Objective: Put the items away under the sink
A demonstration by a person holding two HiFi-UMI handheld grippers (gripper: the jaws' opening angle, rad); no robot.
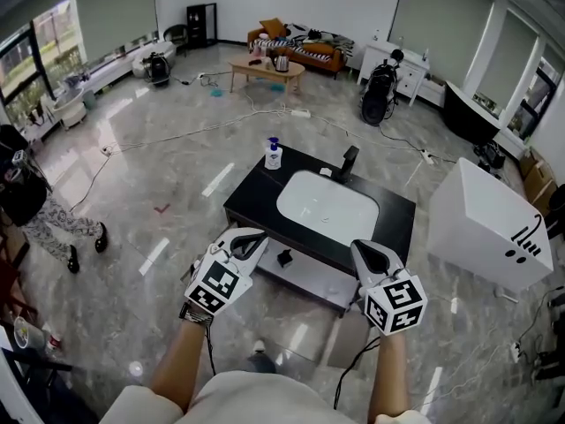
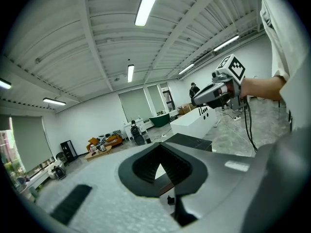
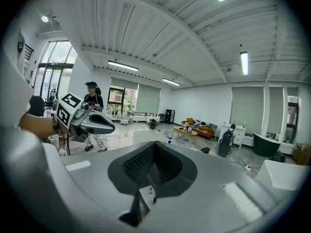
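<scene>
Approach: left gripper (image 1: 254, 237) and right gripper (image 1: 362, 249) closed, empty, just short of sink (image 1: 327, 208); next, open jaws for bottle (image 1: 273, 155) beside sink.

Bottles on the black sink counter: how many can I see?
1. The white bottle with a blue top stands at the far left corner of the black sink counter. More may hide below.

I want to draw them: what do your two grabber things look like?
The left gripper and right gripper are silvery grey, with pointed, beak-like jaws lined in black. Each carries a white cube printed with black square markers, and a thin black cable trails back. The sleeves are short and pale.
</scene>
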